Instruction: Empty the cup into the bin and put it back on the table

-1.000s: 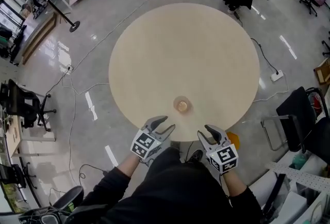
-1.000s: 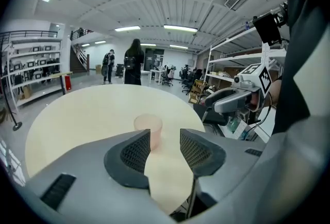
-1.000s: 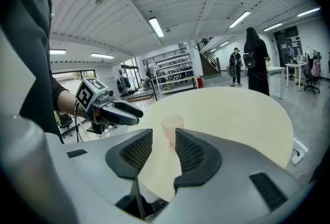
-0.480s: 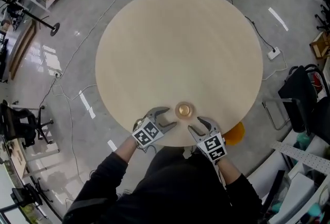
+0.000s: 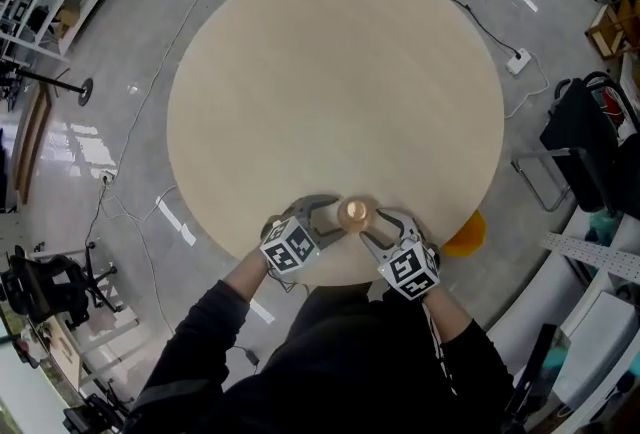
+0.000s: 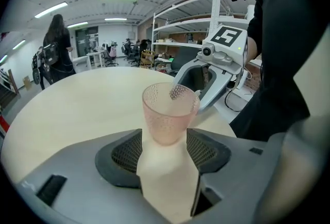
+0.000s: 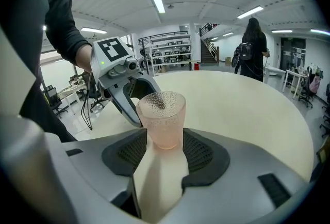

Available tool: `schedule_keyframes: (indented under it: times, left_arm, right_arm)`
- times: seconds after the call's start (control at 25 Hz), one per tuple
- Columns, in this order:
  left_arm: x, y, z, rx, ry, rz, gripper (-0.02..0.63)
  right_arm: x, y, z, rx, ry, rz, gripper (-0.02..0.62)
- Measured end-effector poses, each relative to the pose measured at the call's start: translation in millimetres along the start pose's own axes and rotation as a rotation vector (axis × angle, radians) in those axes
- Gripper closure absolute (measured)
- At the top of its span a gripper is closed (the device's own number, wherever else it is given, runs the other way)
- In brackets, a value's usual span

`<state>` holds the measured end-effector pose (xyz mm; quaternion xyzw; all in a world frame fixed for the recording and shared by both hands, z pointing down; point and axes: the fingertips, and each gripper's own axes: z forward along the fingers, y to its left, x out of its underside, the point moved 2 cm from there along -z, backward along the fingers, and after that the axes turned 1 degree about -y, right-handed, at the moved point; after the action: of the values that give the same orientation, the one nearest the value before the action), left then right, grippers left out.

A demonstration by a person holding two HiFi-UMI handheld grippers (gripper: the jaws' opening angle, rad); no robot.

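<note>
A pink, dimpled, see-through cup [image 5: 353, 213] stands upright near the front edge of the round beige table [image 5: 330, 72]. My left gripper [image 5: 330, 219] is at its left and my right gripper [image 5: 372, 227] at its right, both low over the table. In the left gripper view the cup [image 6: 169, 112] stands at the tips of my left gripper [image 6: 165, 140], whose jaws have just been opening; its pads are off the cup. In the right gripper view the cup [image 7: 161, 117] stands likewise at my right gripper [image 7: 164, 148], whose jaws have also just been opening. Whether anything lies in the cup is unclear.
An orange round thing [image 5: 465, 234] sticks out from under the table's edge at the right. A black chair [image 5: 580, 157] stands further right, with cables [image 5: 140, 212] on the floor at the left. A person in black [image 7: 252, 47] stands beyond the table's far side.
Both grippers have moved forward and down over the table's front edge, to either side of the cup. Their jaws stand wider than a second ago.
</note>
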<state>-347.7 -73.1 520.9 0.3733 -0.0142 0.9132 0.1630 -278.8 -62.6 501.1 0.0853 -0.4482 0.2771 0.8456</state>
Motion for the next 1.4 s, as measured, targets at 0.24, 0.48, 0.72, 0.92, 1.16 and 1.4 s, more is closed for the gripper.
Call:
schedule_keyframes:
  times: [0.24, 0.48, 0.72, 0.92, 1.16, 1.4]
  left_arm:
    - [-12.1, -4.9, 8.7, 0.012, -0.027, 0.027, 0.342]
    - [-23.6, -12.9, 7.5, 0.032, -0.039, 0.042, 0.342]
    - [-41.8, -22.2, 1.8, 0.086, -0.099, 0.045, 0.342]
    - [-90.0, -46.2, 17.2, 0.175, -0.141, 0.092, 0.342]
    - [-151.9, -93.8, 53.0, 0.286, -0.185, 0.107, 0.342]
    - [-194.2, -144.8, 91.2, 0.386, -0.186, 0.079, 0.342]
  right_arm:
    - [1.0, -1.7, -1.2, 0.016, -0.016, 0.033, 0.39]
    - [1.5, -1.1, -14.9, 0.033, -0.032, 0.057, 0.39]
    - [-7.1, 1.1, -36.5, 0.084, -0.066, 0.075, 0.39]
    - [-0.4, -11.5, -90.6, 0.171, -0.139, 0.151, 0.39]
    - [34.7, -29.6, -166.8, 0.241, -0.251, 0.296, 0.39]
    - [74.1, -38.8, -234.2, 0.263, -0.297, 0.369, 0.39]
